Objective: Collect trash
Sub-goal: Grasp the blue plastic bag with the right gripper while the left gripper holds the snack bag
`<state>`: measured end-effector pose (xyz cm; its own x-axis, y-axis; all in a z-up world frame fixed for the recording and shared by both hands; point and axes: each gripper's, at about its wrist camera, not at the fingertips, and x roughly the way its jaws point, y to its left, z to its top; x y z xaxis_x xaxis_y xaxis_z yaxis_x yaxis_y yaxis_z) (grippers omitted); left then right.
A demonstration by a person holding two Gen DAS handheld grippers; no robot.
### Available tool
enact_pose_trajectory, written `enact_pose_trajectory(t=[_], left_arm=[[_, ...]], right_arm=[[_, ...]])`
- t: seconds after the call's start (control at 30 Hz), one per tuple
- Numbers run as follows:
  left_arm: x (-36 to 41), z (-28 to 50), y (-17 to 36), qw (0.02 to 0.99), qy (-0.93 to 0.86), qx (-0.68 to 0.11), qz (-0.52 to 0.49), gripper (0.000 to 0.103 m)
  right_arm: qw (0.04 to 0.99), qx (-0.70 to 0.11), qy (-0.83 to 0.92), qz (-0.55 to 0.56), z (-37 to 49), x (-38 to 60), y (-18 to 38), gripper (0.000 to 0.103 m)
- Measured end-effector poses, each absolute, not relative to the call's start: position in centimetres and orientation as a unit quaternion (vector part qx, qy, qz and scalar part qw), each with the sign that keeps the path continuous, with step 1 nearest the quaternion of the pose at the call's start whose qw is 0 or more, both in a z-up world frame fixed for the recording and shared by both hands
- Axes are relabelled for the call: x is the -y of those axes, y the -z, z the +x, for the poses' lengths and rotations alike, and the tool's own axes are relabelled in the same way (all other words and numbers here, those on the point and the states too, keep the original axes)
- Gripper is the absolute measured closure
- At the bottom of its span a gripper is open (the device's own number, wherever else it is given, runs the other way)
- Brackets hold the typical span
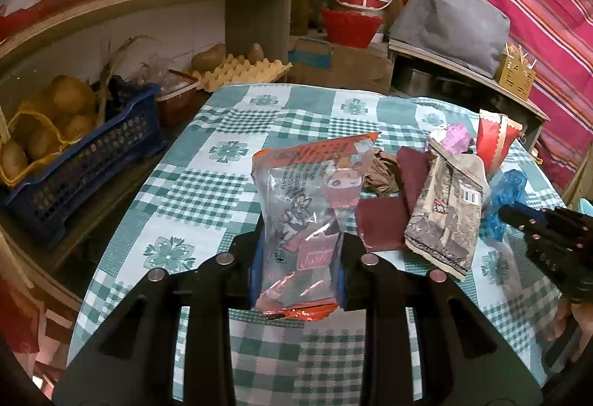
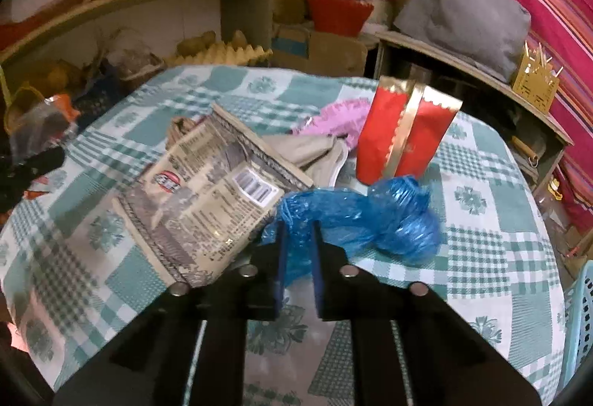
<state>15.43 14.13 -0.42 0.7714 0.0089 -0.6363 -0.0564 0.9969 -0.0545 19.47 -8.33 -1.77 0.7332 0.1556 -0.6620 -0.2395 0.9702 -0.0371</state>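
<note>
My left gripper [image 1: 299, 269] has its jaws clamped on a clear snack wrapper [image 1: 309, 209] with orange edges, held above the near part of the checked bench [image 1: 207, 191]. My right gripper [image 2: 296, 269] has its jaws pinched together on a crumpled blue plastic bag [image 2: 355, 217] at the right side of the bench, just beside a beige printed packet [image 2: 207, 195]. Behind the bag stands a red foil packet [image 2: 404, 132].
</note>
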Motion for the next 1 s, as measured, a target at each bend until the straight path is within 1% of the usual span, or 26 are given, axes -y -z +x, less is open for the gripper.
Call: enact_pose_trajectory(t=[0.4,1.0], left_arm=[[-11.7,15.1,-0.7,0.946,0.0,-0.324,-0.029,0.075],[-5.5,14.5,-2.2,0.95,0.038,-0.31,-0.016,0.075]], right_arm=[[0.949,-0.296,-0.096,-0.045,15.6,12.6,-2.0,0.092],[0.958,-0.281,-0.058,-0.033,13.9,17.9,-3.4,0.092]])
